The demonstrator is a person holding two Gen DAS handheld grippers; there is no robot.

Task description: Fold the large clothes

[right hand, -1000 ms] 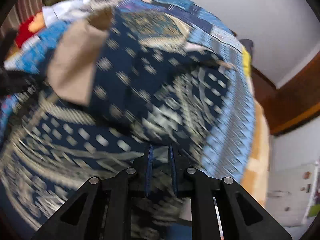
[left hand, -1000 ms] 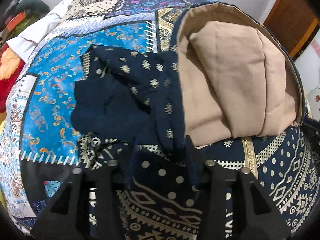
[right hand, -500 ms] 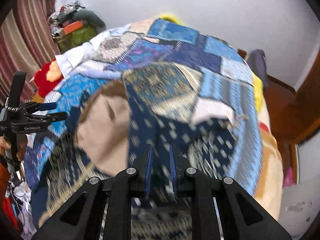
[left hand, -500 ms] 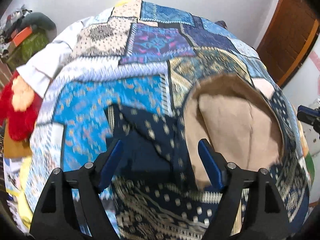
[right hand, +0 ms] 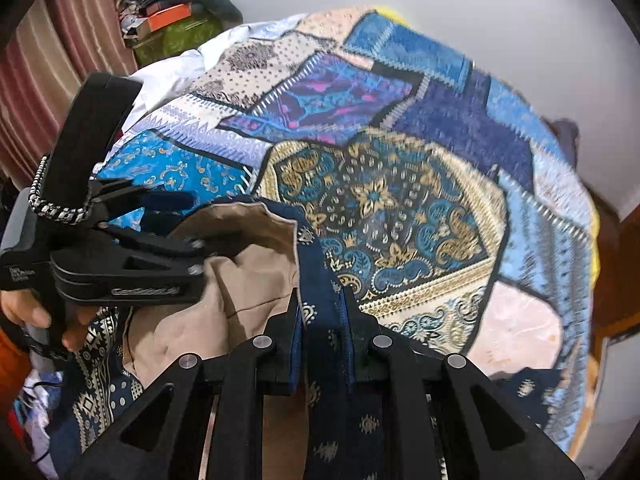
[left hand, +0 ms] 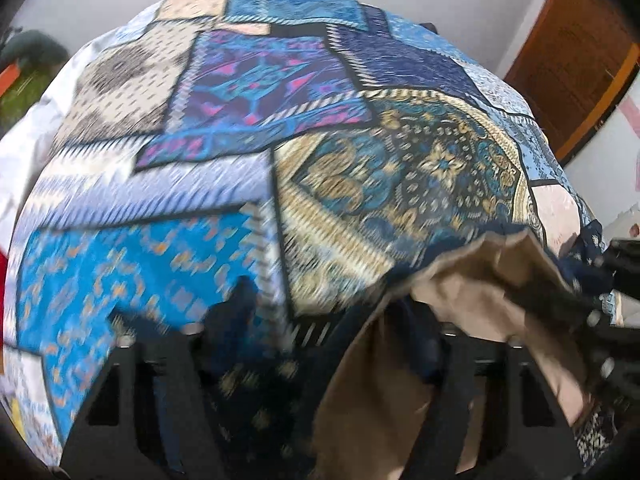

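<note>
Navy printed garment (right hand: 320, 312), tan-lined, between right jaws.

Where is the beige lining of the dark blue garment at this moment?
In the right wrist view the beige lining is lower left, between the left claw and the right claw.

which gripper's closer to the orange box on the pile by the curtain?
Left. The left gripper sits on that side, below the orange box; the right gripper is farther right, shut on the navy garment.

Both wrist views close, facing patchwork bedspread (left hand: 248, 128) (right hand: 376, 184).
</note>
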